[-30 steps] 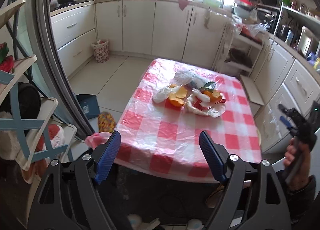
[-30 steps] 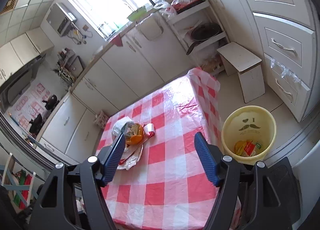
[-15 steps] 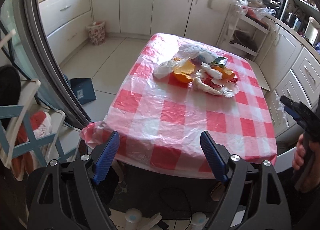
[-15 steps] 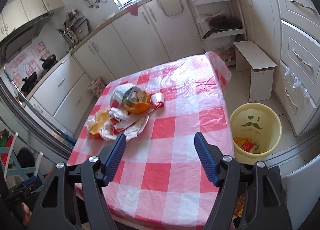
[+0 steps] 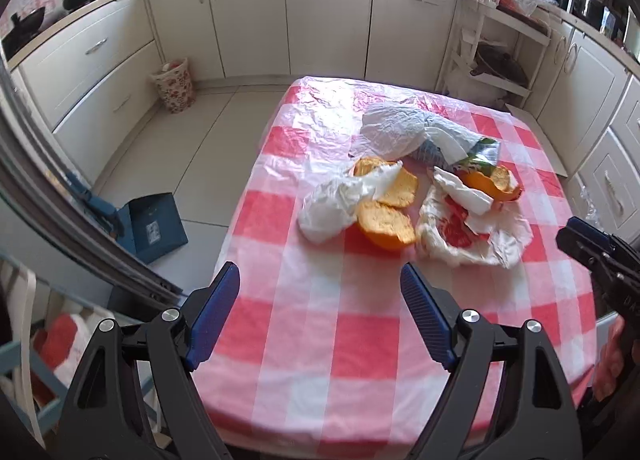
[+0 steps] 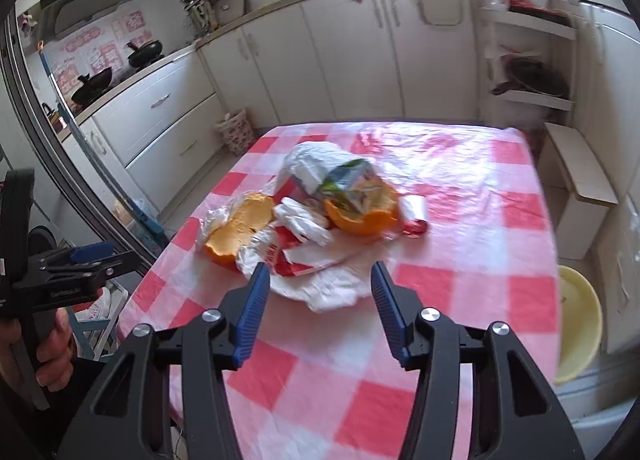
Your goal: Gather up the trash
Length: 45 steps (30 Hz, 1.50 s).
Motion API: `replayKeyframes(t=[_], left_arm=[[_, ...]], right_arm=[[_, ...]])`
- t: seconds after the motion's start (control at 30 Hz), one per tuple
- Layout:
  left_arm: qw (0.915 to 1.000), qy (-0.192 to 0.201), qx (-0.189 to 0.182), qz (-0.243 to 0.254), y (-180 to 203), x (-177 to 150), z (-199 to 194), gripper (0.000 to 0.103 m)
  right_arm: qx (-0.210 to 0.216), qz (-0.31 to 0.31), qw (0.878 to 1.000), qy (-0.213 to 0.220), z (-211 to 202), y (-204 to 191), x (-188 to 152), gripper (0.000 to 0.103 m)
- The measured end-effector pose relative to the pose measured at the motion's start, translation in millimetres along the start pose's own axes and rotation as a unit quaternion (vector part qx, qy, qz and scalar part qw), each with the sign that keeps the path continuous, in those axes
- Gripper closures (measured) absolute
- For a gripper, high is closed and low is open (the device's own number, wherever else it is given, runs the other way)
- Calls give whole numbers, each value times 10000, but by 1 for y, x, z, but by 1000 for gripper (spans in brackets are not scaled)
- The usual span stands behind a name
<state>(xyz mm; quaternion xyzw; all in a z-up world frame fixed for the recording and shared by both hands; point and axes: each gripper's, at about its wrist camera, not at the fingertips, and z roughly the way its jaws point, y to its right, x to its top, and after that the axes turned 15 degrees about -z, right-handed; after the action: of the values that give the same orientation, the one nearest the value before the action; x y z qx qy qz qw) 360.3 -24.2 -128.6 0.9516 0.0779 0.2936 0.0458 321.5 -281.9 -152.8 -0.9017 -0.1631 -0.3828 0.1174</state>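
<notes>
A heap of trash lies mid-table on the red-and-white checked cloth [image 5: 320,324]: orange peels [image 5: 386,226], crumpled white tissues [image 5: 336,204], a white bag [image 5: 400,128], a red-and-white wrapper [image 5: 464,236] and a green carton piece [image 5: 482,152]. My left gripper [image 5: 320,280] is open and empty over the near table edge, short of the heap. My right gripper [image 6: 320,280] is open and empty just in front of the wrapper [image 6: 316,272]; the peels [image 6: 360,216] lie beyond. A yellow bin [image 6: 576,324] stands on the floor to the right of the table.
White kitchen cabinets [image 5: 256,12] line the room. A floral basket [image 5: 174,84] and a blue dustpan [image 5: 154,226] are on the floor at left. A white stool [image 6: 580,180] stands right of the table. The right gripper shows at the right edge [image 5: 600,256].
Both grippers have moved in toward the table and the trash heap, which now looks much closer. The right gripper's jaws have narrowed somewhat. Nothing was picked up.
</notes>
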Motion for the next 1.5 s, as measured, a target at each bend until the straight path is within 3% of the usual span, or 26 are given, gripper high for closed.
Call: replayKeyframes(t=[0.23, 0.4, 0.47, 0.57, 0.63, 0.67, 0.7, 0.73, 0.77, 1.03, 1.1, 1.2, 1.33, 1.5], left_arm=[[9996, -240, 71, 93, 15, 12, 47, 24], [9996, -260, 79, 123, 21, 28, 64, 24], [9994, -287, 75, 174, 25, 33, 72, 24], [9986, -444, 82, 257, 31, 38, 89, 25], [9981, -539, 64, 289, 33, 40, 97, 38], [9979, -586, 66, 286, 33, 40, 100, 55], [9975, -650, 78, 259, 32, 41, 103, 64], [9972, -715, 43, 198, 28, 42, 104, 81], [9970, -765, -25, 125, 25, 43, 103, 88], [9965, -542, -486, -417, -6, 54, 66, 92], [9954, -484, -574, -598, -16, 56, 59, 93], [9948, -348, -568, -773, -27, 60, 53, 92], [9945, -415, -559, -786, -28, 60, 55, 92], [9946, -432, -657, -678, -18, 58, 54, 92]], right_arm=[[61, -529, 9983, -250, 51, -14, 20, 57], [205, -221, 9986, -433, 75, 8, 26, 58], [386, -10, 9985, -387, 71, 18, 26, 58], [332, 57, 9989, -340, 59, 28, 25, 58], [180, 77, 9991, -379, 52, 37, 21, 58], [86, 76, 9990, -427, 50, 41, 18, 58], [-10, 72, 9989, -465, 49, 44, 17, 58], [-73, 96, 9988, -478, 48, 48, 15, 58], [-83, 171, 9986, -493, 47, 53, 12, 58], [-531, -228, 9970, -512, 50, 45, 29, 58], [-475, 115, 9966, -669, 53, 56, 29, 58], [-31, 1012, 9914, -828, 62, 79, 20, 58], [601, 1971, 9747, -861, 74, 98, 6, 58], [1000, 2701, 9544, -791, 86, 106, -2, 62]])
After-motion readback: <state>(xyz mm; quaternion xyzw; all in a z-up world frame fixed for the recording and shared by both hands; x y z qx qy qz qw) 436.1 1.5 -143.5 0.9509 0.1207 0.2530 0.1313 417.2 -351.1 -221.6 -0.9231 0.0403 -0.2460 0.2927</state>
